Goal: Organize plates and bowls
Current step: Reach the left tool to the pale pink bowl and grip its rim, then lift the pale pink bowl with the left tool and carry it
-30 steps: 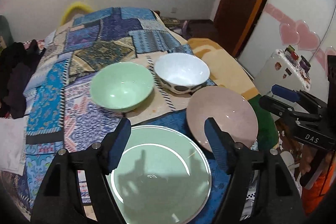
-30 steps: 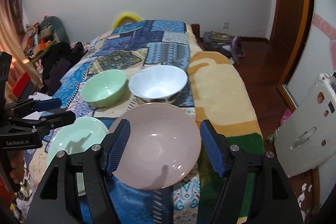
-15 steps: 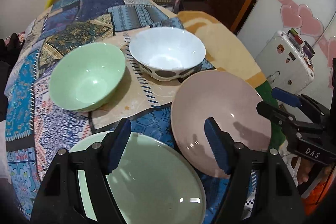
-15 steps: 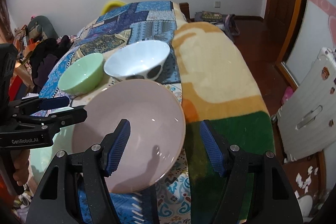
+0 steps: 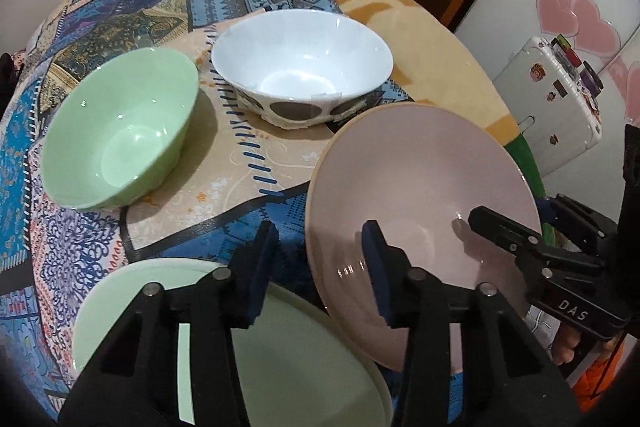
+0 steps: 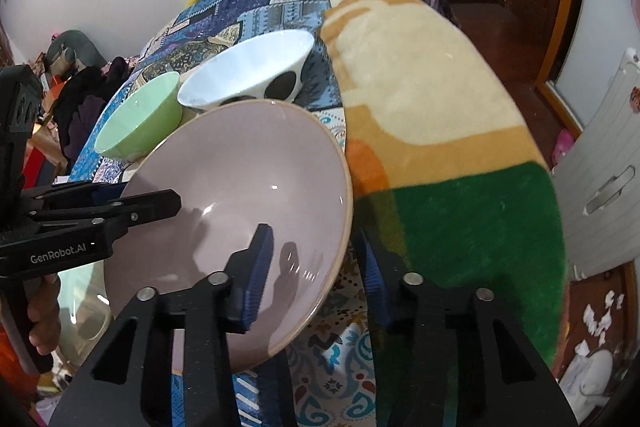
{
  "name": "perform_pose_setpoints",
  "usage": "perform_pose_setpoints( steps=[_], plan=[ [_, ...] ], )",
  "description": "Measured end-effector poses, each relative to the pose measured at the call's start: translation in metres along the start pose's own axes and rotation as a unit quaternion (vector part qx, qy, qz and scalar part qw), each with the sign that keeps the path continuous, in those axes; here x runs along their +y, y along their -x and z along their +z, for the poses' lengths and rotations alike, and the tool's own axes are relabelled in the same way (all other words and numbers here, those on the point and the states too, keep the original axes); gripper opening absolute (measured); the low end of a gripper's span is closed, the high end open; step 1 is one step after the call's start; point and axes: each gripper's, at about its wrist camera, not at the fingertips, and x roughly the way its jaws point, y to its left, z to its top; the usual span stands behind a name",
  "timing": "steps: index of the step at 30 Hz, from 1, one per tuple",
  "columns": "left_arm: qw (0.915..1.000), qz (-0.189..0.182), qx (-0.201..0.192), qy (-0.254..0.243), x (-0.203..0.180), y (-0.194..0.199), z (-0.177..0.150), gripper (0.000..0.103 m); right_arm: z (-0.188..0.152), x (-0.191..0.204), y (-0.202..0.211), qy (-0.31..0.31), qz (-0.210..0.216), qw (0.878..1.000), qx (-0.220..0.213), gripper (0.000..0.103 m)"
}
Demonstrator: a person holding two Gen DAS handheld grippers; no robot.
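A pink plate (image 5: 424, 195) lies on the patchwork quilt, its left edge overlapping a pale green plate (image 5: 300, 367). Behind them stand a green bowl (image 5: 120, 135) and a white bowl with dark spots (image 5: 300, 67). My left gripper (image 5: 320, 271) straddles the pink plate's left rim, jaws closing, and the pads do not press on it. My right gripper (image 6: 314, 277) straddles the right rim of the pink plate (image 6: 240, 179), one finger inside and one outside, jaws closing with a gap still showing. The green bowl (image 6: 140, 119) and white bowl (image 6: 248, 67) sit beyond.
The dishes rest on a bed covered by a blue patchwork quilt (image 5: 132, 7) and a cream, orange and green fleece blanket (image 6: 440, 107). A white suitcase (image 5: 552, 99) stands on the floor to the right. Dark clothes (image 6: 84, 99) lie at the left.
Both grippers have sunk toward the pink plate and their jaws have narrowed. Each now straddles a rim of the plate, which fills more of both views.
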Motion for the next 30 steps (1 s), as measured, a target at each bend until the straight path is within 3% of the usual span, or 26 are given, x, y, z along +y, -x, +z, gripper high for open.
perform_pose_setpoints(
  steps=[9,12,30],
  plan=[
    [1.0,-0.003,0.005,-0.002,-0.004,-0.01,-0.003,0.028,-0.002,-0.005,-0.004,-0.016,0.012,1.0,0.001,0.022],
    [0.9999,-0.012,0.01,-0.007,-0.007,-0.009,-0.003,0.018,-0.001,-0.001,0.0,-0.01,0.003,1.0,-0.003,0.016],
    [0.9996,-0.027,-0.006,0.011,-0.015,0.023,-0.01,0.018,0.004,0.006,0.036,-0.023,0.007,0.999,-0.039,0.016]
  ],
)
